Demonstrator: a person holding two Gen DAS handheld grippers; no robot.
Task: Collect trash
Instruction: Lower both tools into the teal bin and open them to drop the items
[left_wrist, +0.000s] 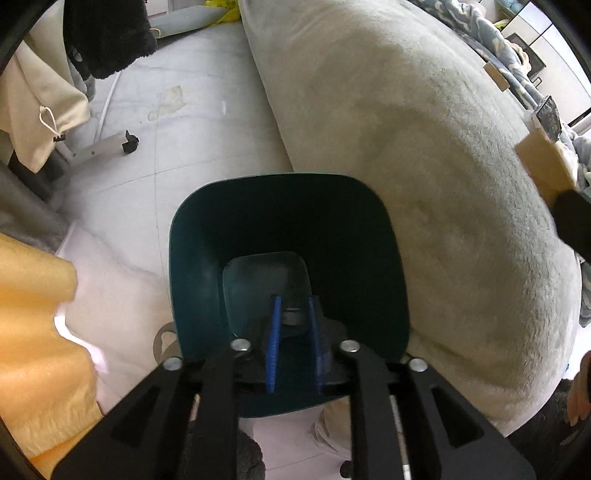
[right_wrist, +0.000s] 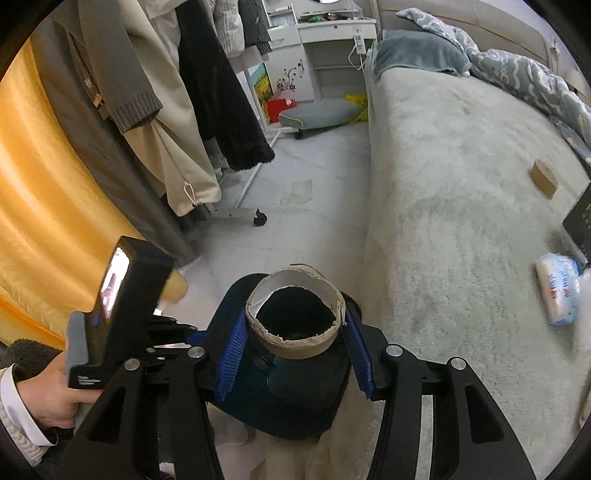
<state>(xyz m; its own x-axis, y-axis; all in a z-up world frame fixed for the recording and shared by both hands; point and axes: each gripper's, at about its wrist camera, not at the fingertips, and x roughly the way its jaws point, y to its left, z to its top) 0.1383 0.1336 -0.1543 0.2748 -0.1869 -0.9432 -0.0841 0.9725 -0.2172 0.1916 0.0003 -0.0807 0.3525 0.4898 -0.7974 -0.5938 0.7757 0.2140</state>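
Left gripper (left_wrist: 293, 345) closed narrowly on the near rim of a dark green bin (left_wrist: 288, 258), blue pads (left_wrist: 272, 350) pinching the wall, one inside and one outside. Bin mouth open just ahead of the fingers, inside dark; seemingly nothing in it, though the bottom is too dim to be sure.

Right gripper (right_wrist: 295, 334) clamped on a cardboard tube (right_wrist: 295, 314) (a short roll core with a ragged rim), pads pressed against its two sides, open end facing the camera. Directly below and behind the tube, the same bin (right_wrist: 295, 398). Ahead and to the right, a grey plush bed (right_wrist: 461, 192) carrying a small brown box (right_wrist: 543, 179), a tissue pack (right_wrist: 557, 293) and a dark box (right_wrist: 580, 221) near its far-right edge. To the left, hanging coats (right_wrist: 166, 110) over a tiled floor (right_wrist: 314, 221).
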